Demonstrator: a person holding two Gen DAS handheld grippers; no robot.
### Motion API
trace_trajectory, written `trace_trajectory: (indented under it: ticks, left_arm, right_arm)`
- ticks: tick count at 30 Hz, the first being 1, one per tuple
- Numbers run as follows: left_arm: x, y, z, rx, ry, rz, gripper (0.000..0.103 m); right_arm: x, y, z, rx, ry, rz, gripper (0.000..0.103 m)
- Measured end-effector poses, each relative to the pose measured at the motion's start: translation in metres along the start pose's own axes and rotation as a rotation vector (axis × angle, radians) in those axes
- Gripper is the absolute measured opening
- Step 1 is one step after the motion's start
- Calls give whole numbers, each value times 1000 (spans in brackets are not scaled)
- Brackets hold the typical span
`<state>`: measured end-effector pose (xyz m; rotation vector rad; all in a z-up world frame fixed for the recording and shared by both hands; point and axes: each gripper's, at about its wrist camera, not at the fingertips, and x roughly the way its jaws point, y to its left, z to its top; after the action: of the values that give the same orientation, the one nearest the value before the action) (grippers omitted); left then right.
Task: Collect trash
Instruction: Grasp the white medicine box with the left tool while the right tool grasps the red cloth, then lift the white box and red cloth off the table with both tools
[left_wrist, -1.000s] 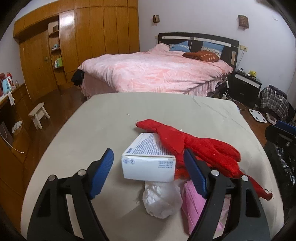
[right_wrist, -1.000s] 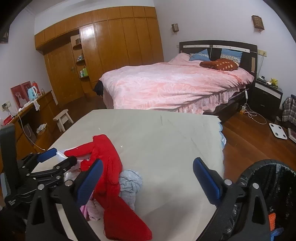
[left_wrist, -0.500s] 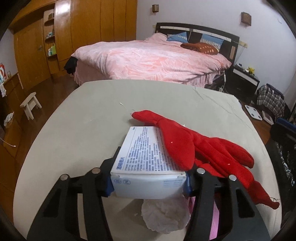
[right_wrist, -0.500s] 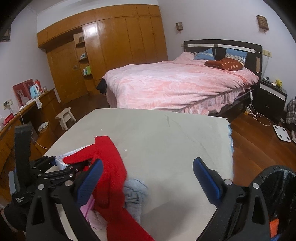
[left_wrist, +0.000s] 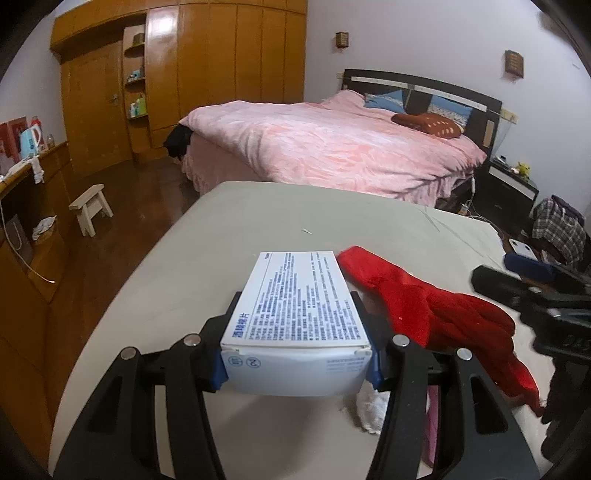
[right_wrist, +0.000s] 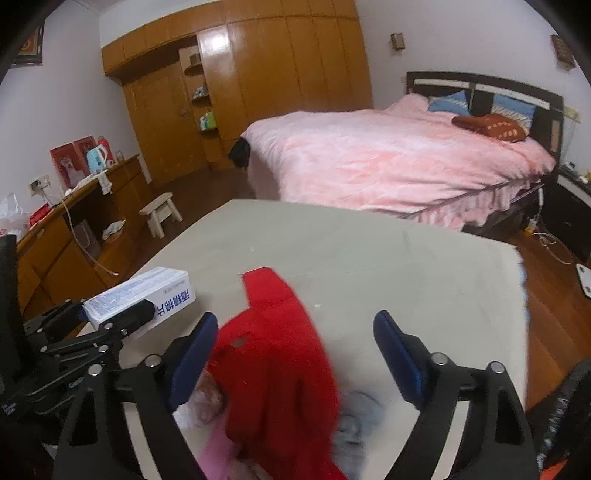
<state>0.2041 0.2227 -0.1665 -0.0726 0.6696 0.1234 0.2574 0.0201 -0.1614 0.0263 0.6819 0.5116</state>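
White box: a printed carton (left_wrist: 295, 328) sits clamped between the left gripper (left_wrist: 297, 363) jaws, blue pads pressed on both its long sides, its near end lifted clear of the table (left_wrist: 221, 236).
Left gripper: closed firmly on the box, at about half its spread; from the right wrist view the same box (right_wrist: 136, 295) shows at the left, held above the table.
Right gripper: the right gripper (right_wrist: 295, 354) has its jaws wide but closing, pads touching nothing; a red glove (right_wrist: 280, 354) lies between and below them.
Red glove: on the table just right of the box, fingers pointing to the near right (left_wrist: 436, 310).
Tissue: a crumpled white wad (left_wrist: 371, 408) lies on the table under the box's near right corner, beside something pink (left_wrist: 430, 424).
Pale cloth: a blurred grey-blue bundle (right_wrist: 360, 417) lies near the glove's right side.
Background: a pink-covered bed (left_wrist: 332, 147) stands beyond the table's far edge.
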Motion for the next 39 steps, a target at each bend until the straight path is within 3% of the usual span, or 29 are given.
trace_trajectory:
  ticks: [5, 8, 10, 12, 16, 24, 28, 31, 36, 39]
  left_arm:
    - [0, 6, 4, -9, -9, 9, 53]
    - [0, 7, 6, -15, -10, 12, 53]
    - [-1, 7, 5, -16, -10, 11, 53]
    - [-1, 7, 6, -14, -11, 11, 53]
    - [-7, 6, 5, -11, -23, 15, 53]
    - [-27, -1, 11, 7, -56, 7, 53]
    - [-30, -7, 11, 11, -57, 1, 53]
    - [-27, -7, 11, 16, -50, 8, 53]
    - [-19, -7, 12, 22, -38, 18, 53]
    - [-14, -7, 11, 18, -29, 20, 53]
  right_arm:
    - [26, 10, 2, -23, 65, 8, 73]
    - [40, 11, -1, -20, 128, 15, 57]
    - [45, 10, -5, -16, 166, 37, 35]
    - [46, 10, -7, -3, 185, 67, 20]
    - [29, 13, 0, -21, 138, 106, 5]
    - [-13, 17, 17, -29, 46, 134, 6]
    - [-1, 9, 14, -17, 74, 89, 28]
    - [14, 2, 9, -12, 102, 66, 35]
    - [48, -8, 0, 14, 200, 62, 35]
    - [58, -8, -5, 21, 243, 100, 19]
